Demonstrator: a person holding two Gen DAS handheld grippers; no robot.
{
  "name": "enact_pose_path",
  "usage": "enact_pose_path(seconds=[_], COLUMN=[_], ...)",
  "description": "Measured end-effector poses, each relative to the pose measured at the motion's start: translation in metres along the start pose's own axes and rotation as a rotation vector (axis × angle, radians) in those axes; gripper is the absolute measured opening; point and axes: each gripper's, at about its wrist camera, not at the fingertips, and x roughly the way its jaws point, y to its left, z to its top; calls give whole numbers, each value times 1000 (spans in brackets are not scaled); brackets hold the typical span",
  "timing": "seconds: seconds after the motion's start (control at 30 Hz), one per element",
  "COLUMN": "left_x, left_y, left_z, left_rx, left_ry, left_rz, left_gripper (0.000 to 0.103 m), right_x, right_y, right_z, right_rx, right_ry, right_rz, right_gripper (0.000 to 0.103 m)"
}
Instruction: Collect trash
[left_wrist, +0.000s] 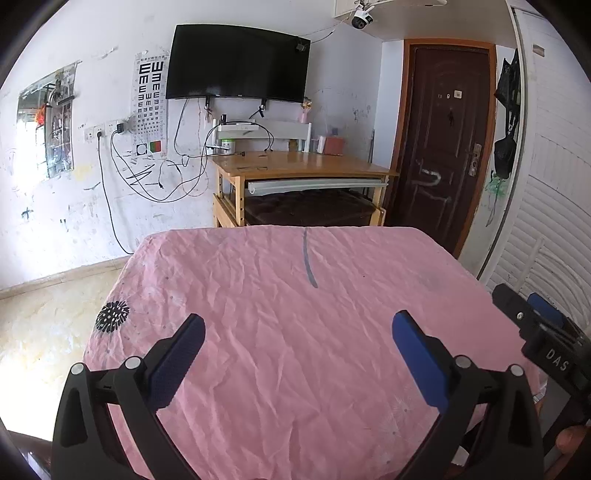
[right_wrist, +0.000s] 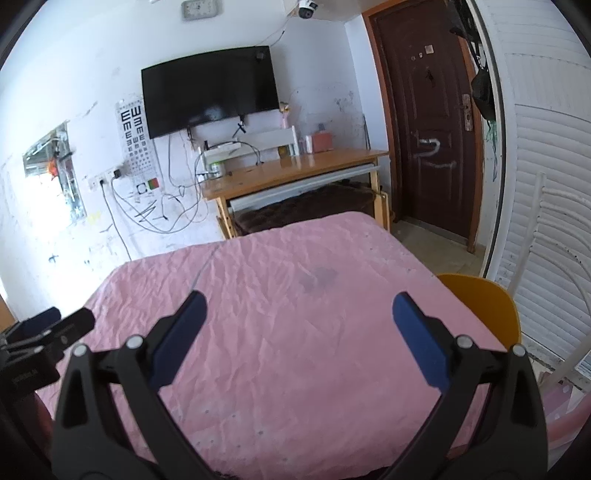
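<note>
A table under a wrinkled pink cloth (left_wrist: 295, 314) fills the lower half of both views, and no piece of trash shows on it. My left gripper (left_wrist: 298, 321) hovers over the near part of the cloth, open, with nothing between its blue pads. My right gripper (right_wrist: 299, 302) is also open and empty above the pink cloth (right_wrist: 295, 295). The right gripper's body shows at the right edge of the left wrist view (left_wrist: 546, 339). The left gripper's body shows at the left edge of the right wrist view (right_wrist: 48, 332).
A wooden desk (left_wrist: 295, 166) with small items stands against the far wall under a black TV (left_wrist: 236, 62). Cables hang down the wall. A dark brown door (left_wrist: 439, 140) is at the right. A yellow chair (right_wrist: 484, 306) sits at the table's right side, by white louvred doors (right_wrist: 546, 221).
</note>
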Motion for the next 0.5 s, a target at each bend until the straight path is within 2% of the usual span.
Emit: enact_pose_path(seconds=[0.5], left_x=[1], left_y=[0], left_z=[-1], left_rx=[-7], left_ry=[13], left_rz=[-15], left_gripper=[96], right_x=[3], right_y=[0], right_z=[-1], right_rx=[-3], right_ry=[18], right_rz=[-10], right_gripper=[97])
